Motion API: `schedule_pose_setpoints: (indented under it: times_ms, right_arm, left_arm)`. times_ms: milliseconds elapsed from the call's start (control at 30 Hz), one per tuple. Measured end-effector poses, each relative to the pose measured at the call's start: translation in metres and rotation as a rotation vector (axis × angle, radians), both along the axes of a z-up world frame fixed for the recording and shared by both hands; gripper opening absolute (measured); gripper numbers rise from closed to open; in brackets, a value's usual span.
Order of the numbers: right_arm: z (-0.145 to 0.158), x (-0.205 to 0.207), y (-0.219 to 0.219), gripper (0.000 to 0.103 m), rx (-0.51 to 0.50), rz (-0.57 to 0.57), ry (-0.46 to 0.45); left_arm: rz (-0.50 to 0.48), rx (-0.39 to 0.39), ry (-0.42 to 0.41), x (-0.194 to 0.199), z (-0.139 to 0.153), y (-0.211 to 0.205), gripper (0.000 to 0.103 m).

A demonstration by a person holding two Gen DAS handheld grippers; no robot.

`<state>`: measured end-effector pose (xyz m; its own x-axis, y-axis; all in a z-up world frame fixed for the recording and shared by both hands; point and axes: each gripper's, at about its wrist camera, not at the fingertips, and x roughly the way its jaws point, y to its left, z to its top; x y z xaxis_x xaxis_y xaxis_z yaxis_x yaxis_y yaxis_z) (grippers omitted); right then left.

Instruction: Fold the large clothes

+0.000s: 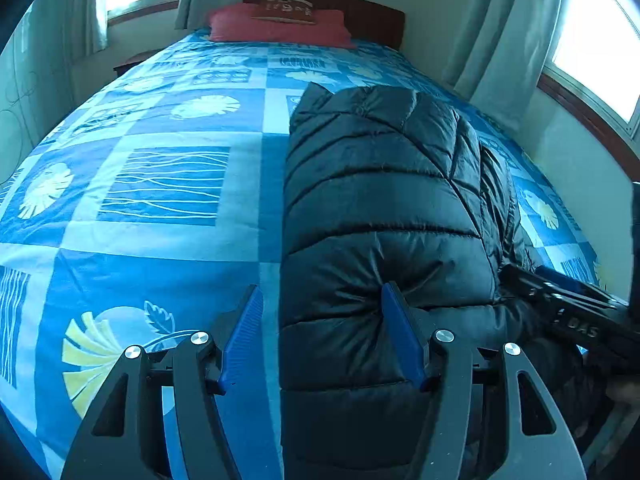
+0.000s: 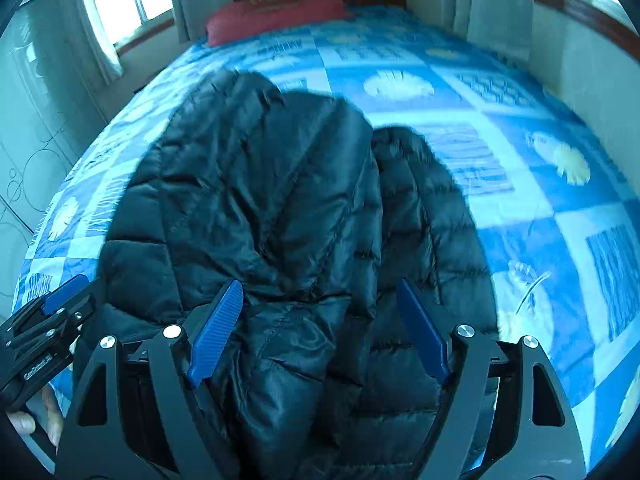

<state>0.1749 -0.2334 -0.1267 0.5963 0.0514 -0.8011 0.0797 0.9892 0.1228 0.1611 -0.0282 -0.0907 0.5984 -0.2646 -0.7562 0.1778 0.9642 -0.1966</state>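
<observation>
A: What is hard to see?
B: The black puffer jacket (image 1: 380, 208) is cut off at the near edge.
A: And the grippers?
B: Left gripper (image 1: 322, 336) and right gripper (image 2: 320, 330) both spread wide, holding nothing, the jacket on the blue bedspread (image 1: 160, 184) directly under them.

Both claws — left claw (image 1: 322, 334), right claw (image 2: 320, 328) — agape

Glossy quilted black jacket (image 1: 380, 208) on matt printed cotton bedspread (image 1: 160, 200).

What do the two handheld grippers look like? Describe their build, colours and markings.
Both match: the left gripper and the right gripper have black angular frames with triangular cut-outs, silver round bolts, and ribbed blue finger pads. White lettering marks each gripper's side, too blurred to read.
</observation>
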Motion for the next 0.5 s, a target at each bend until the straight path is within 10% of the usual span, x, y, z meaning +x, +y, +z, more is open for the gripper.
schedule_pose_setpoints:
  times_ms: [133,333,500]
  right_arm:
    - [-0.016,0.004,-0.005,0.076,0.057,-0.014,0.032]
    - [-0.008,0.006,0.007,0.022,0.045,0.046,-0.013]
    - [0.029,-0.005,-0.008,0.013,-0.043,0.032,-0.141]
  left_arm:
    - [-0.009,-0.03,0.024,0.006,-0.009,0.001,0.062]
    - [-0.014,-0.076,0.041,0.009,-0.015,0.005,0.063]
    - [-0.031,-0.102,-0.008,0.006,0.01,0.004,0.062]
